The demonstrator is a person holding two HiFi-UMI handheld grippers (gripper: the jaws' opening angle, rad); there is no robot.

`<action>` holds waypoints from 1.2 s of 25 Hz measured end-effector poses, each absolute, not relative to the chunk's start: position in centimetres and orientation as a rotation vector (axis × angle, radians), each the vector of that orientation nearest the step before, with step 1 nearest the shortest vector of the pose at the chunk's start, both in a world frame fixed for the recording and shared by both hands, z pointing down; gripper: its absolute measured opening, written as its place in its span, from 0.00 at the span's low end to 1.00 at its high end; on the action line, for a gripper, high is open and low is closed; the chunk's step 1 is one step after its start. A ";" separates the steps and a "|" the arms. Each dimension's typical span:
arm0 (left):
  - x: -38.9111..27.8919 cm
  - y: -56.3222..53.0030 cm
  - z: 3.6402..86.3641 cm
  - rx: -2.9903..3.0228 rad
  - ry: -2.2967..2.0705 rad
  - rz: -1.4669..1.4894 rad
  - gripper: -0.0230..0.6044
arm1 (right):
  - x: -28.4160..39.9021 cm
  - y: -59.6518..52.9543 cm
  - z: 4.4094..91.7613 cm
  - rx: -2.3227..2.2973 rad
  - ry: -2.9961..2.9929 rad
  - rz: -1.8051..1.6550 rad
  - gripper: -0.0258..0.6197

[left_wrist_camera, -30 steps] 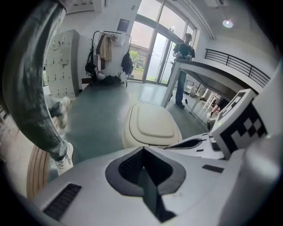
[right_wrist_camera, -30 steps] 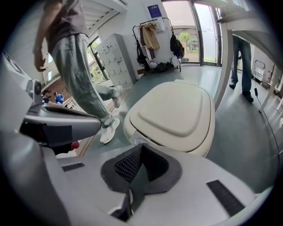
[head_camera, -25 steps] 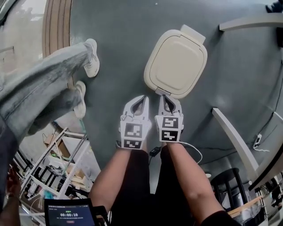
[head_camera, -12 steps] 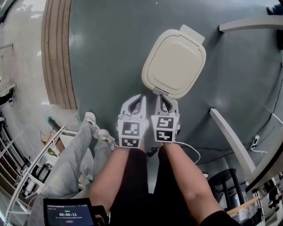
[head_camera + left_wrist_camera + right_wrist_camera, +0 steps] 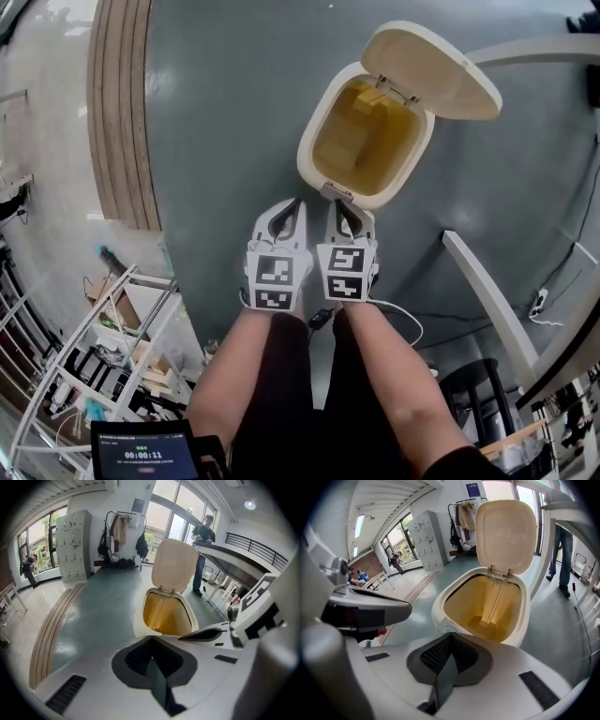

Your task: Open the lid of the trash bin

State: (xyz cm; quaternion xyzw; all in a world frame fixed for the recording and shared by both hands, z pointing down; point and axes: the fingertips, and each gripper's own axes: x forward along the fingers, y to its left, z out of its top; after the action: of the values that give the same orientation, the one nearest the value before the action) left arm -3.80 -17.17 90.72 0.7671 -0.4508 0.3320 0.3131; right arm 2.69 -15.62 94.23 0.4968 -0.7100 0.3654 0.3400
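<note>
Grey lockers [image 5: 72, 545], a coat rack [image 5: 119, 529], a wooden floor strip [image 5: 120, 112], perhaps a wire shelf [image 5: 89, 352].

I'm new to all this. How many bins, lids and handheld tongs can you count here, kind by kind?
Trash bin: 1
Lid, standing open: 1
Tongs: 2, the left tongs and the right tongs, both shut and empty
Total: 4

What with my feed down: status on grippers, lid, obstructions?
Left gripper shut, empty. Right gripper shut, empty. Trash bin open, lid up. Nothing blocking.
</note>
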 end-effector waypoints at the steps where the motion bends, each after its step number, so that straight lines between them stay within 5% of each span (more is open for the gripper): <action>1: -3.8 -17.3 90.7 2.024 -1.189 0.876 0.03 | 2.6 -15.7 94.2 1.291 -1.851 0.953 0.04; 13: -3.3 -16.9 89.2 2.006 -1.229 0.862 0.03 | 3.9 -15.6 91.9 1.293 -1.886 0.960 0.04; 30: -3.1 -19.9 77.8 2.146 -1.282 0.758 0.03 | 7.2 -19.4 75.5 1.550 -2.056 0.715 0.04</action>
State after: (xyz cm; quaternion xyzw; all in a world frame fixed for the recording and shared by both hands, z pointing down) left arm -3.12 -19.86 77.76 0.7930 -0.4737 0.2801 0.2613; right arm 7.16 -19.40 75.46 0.5640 -0.7483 0.2603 0.2326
